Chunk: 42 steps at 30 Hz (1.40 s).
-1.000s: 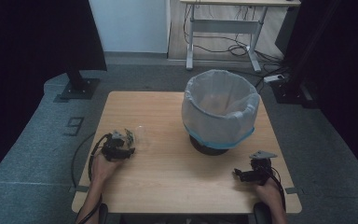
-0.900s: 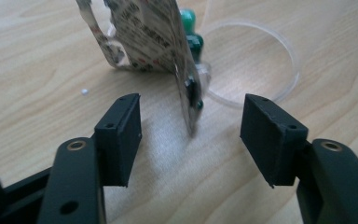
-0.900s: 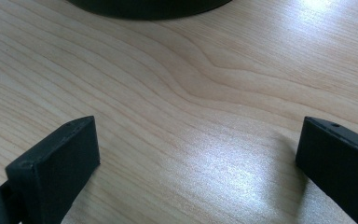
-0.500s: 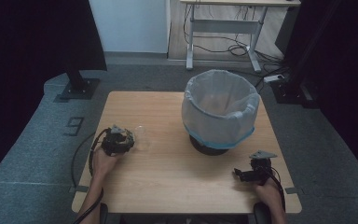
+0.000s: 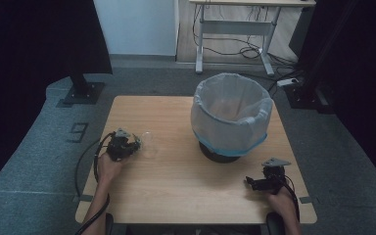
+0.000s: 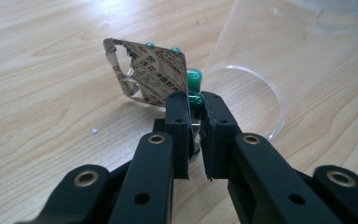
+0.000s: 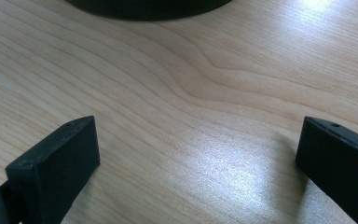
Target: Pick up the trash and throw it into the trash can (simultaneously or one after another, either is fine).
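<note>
The left tongs (image 6: 195, 105) are pinching a foil blister pack (image 6: 150, 74) of green capsules by its lower corner, the two black jaws pressed close on it with only the pack's edge between them. The pack is standing tilted above the table (image 6: 42, 84), its printed foil back facing the camera and green capsules (image 6: 194, 80) peeking past its right edge. Just beside it, to the right in the left gripper view, a clear plastic cup (image 6: 279, 70) is lying on its side with its round end toward the tongs. In the high view the left tongs (image 5: 136, 144) are sitting near the table's left edge, the cup (image 5: 148, 142) touching or just beside them. The right tongs (image 7: 196, 154) are spread wide, resting low over bare wood; in the high view they (image 5: 249, 182) are pointing left near the front right corner. A bin (image 5: 231, 115) lined with a pale bag is standing between the two hands, toward the far side.
</note>
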Motion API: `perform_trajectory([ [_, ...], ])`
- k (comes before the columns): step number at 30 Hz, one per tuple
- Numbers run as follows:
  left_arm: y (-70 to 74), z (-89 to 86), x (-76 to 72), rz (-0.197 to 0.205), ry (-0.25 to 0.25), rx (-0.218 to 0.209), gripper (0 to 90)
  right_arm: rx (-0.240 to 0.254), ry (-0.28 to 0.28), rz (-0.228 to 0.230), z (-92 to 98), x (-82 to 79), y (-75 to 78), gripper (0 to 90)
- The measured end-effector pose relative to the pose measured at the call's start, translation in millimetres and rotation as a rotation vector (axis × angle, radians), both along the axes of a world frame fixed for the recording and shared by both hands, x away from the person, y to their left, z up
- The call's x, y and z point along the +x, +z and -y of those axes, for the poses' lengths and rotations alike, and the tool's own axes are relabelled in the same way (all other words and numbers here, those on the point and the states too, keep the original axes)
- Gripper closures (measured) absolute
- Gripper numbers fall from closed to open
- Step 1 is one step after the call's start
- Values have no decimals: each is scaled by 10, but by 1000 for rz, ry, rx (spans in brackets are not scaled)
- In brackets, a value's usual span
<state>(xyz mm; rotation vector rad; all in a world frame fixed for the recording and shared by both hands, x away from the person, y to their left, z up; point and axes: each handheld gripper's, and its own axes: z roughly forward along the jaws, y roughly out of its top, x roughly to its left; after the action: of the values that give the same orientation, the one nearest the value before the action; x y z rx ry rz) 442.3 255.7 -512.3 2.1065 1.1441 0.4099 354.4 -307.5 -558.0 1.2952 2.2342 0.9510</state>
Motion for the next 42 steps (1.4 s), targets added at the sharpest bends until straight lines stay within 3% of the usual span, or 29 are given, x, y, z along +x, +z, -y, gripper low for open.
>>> perform_trajectory([
  [6,124,-31,2,10,1,-23,823,0,0,0,0,0,0,0],
  [15,274,-14,31,6,-21,-16,824,0,0,0,0,0,0,0],
  [26,611,51,79,23,-57,-9,824,-1,-2,0,-3,1,0,0],
  [42,1040,175,144,9,-113,-14,824,-2,-4,0,-8,3,1,0],
])
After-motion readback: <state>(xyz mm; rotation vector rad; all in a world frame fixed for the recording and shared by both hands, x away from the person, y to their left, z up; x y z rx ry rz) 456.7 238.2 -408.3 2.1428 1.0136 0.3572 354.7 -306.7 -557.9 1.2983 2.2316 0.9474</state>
